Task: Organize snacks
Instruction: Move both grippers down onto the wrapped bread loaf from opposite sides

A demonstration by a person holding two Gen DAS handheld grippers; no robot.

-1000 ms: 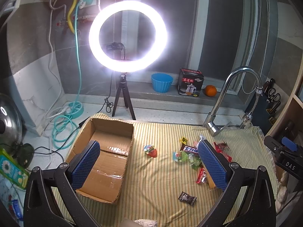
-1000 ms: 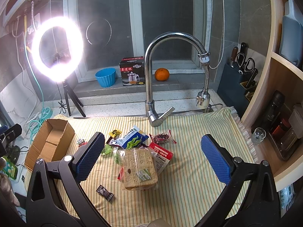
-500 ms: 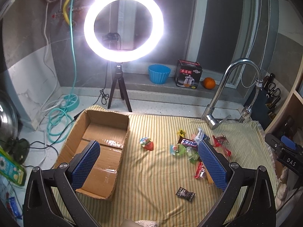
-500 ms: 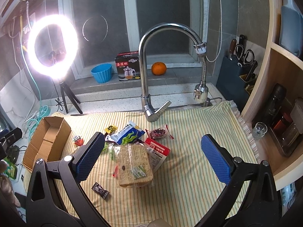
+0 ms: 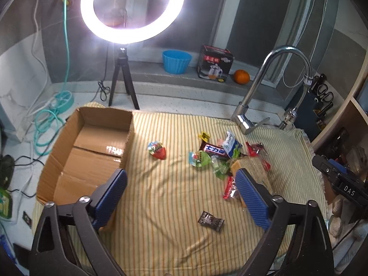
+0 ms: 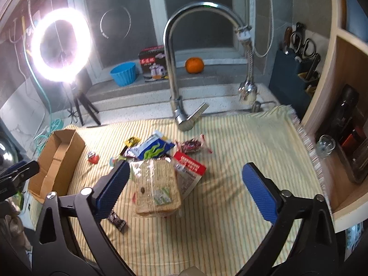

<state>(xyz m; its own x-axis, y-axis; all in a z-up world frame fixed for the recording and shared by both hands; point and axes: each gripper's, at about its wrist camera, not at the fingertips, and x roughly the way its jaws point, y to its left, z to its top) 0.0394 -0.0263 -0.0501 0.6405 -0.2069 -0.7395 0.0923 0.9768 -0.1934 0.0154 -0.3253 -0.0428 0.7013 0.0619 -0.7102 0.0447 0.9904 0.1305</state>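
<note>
Snacks point(image 5: 220, 158) lie heaped on striped cloth point(image 5: 165, 197), both grippers' fingers spread; right gripper point(image 5: 340, 184) reads "DAS".

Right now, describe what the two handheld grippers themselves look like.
Left gripper and right gripper look alike: black speckled frames with triangular cut-outs, silver pivot screws, and flat rectangular fingers faced with blue, finely textured pads. No cables or sleeves show. The right gripper's body, seen from the left wrist view, carries white "DAS" lettering.

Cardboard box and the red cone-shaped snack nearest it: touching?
Apart. In the left wrist view a strip of bare striped cloth lies between the cardboard box and the red cone-shaped snack; the right wrist view shows the same gap.
</note>
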